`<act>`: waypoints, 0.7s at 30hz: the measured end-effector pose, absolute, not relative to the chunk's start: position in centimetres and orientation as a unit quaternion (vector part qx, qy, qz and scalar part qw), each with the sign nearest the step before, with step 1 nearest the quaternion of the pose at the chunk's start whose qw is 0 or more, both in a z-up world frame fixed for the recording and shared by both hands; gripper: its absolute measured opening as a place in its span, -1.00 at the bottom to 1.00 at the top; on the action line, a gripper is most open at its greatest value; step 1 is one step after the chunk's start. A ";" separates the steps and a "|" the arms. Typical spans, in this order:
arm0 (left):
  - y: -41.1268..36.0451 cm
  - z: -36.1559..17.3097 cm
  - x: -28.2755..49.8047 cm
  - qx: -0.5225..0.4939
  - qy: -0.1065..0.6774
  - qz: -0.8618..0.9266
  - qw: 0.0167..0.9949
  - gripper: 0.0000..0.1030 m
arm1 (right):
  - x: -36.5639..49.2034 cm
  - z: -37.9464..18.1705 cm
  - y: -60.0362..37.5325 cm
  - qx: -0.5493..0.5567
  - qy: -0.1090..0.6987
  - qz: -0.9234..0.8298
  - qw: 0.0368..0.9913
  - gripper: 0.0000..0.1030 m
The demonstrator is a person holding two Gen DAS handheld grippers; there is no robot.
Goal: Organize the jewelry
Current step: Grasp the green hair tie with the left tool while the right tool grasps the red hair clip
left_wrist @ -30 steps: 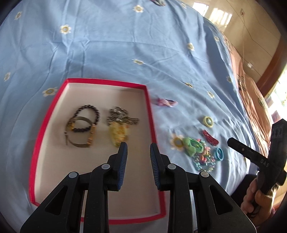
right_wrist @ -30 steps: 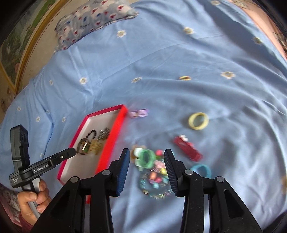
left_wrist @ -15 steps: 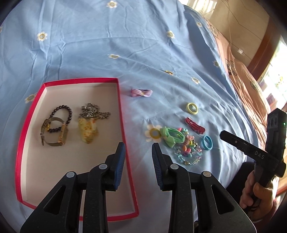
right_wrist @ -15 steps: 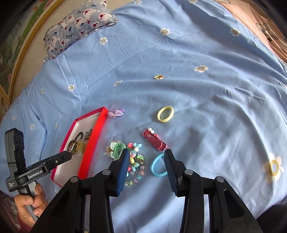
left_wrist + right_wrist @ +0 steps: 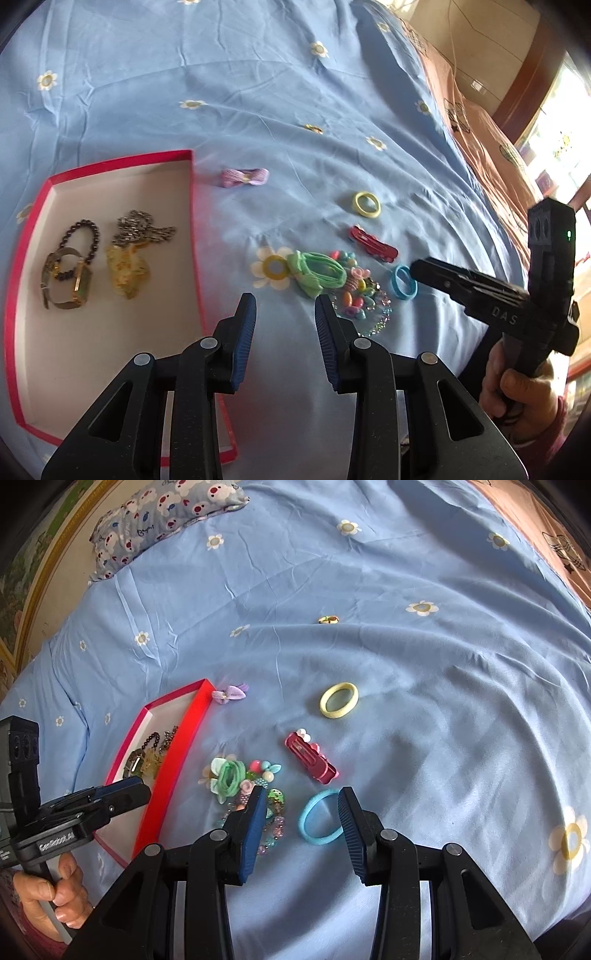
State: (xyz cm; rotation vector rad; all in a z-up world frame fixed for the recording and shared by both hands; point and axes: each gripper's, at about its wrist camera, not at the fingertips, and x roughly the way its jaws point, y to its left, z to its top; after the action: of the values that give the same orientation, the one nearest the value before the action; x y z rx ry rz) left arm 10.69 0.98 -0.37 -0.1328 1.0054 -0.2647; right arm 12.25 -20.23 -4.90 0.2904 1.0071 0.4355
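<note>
Red tray (image 5: 192, 206) at left on bed, holding watch (image 5: 66, 280), dark bead bracelet (image 5: 83, 236), chain necklace (image 5: 142, 232). Left claw (image 5: 284, 310) hovering just right of tray edge, empty, pads apart with nothing between. Loose pile beside it: green hair tie (image 5: 231, 775), beaded bracelet (image 5: 273, 812). Blue ring (image 5: 319, 818) lies ahead of right claw (image 5: 301, 803), also parted and empty. Best approach: lower right claw so pads straddle one side of band, pinch band only, avoid bedsheet.
</note>
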 end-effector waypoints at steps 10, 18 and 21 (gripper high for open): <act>-0.8 -1.8 13.5 -0.049 0.496 -0.135 0.857 -0.40 | 14.3 -5.3 -19.3 0.105 0.482 0.219 0.842 -0.19; -2.0 -4.2 16.2 -0.016 0.520 -0.131 0.844 -0.40 | 16.1 -6.8 -17.7 0.062 0.500 0.231 0.832 -0.19; -2.3 -4.8 16.5 -0.011 0.522 -0.138 0.842 -0.57 | 16.4 -7.4 -17.2 0.044 0.502 0.234 0.832 -0.21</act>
State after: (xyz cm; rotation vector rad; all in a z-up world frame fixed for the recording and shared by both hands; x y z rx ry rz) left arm 16.48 -2.30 -4.78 -0.0225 1.1029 -0.2925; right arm 16.43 -17.15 -7.42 0.0941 1.0638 0.4963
